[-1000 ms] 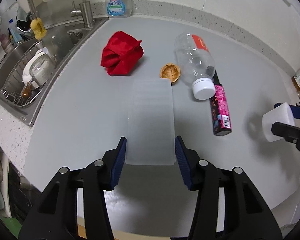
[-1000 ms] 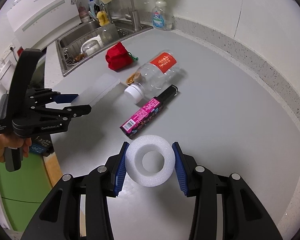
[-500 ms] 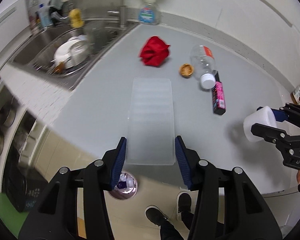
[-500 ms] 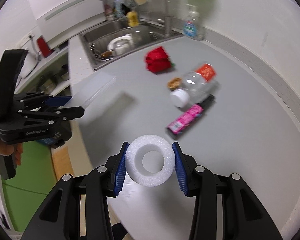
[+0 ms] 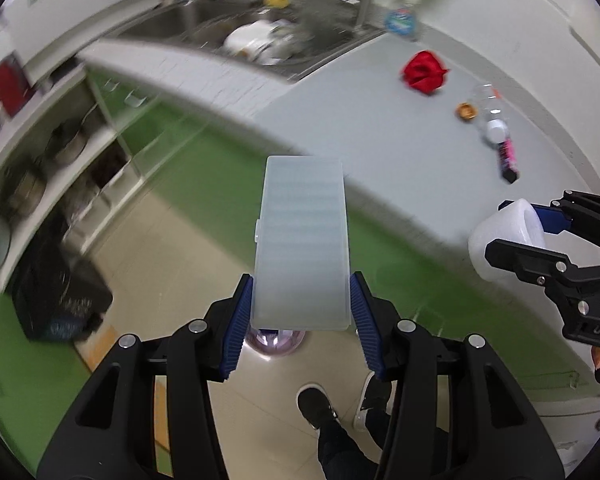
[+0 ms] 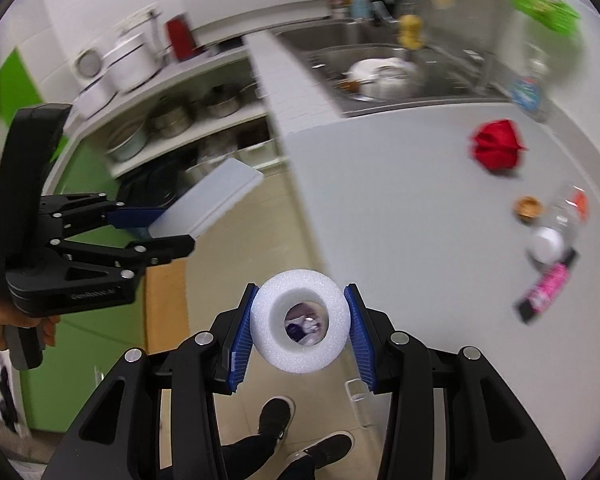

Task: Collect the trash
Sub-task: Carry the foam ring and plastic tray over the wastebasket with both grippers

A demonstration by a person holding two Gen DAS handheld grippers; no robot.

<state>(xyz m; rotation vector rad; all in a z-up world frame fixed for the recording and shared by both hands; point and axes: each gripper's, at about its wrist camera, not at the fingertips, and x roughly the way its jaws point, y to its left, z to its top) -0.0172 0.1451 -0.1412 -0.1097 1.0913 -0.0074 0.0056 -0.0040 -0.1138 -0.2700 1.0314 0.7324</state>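
Left gripper (image 5: pixel 301 312): clamped on translucent rectangular plastic box (image 5: pixel 302 240) | right gripper (image 6: pixel 299 322): clamped on white foam ring (image 6: pixel 299 321) | both were over floor, off grey countertop (image 6: pixel 400 184).

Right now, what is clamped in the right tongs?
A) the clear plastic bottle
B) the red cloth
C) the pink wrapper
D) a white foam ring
D: the right tongs are shut on the white foam ring, while the bottle, red cloth and pink wrapper lie on the counter.
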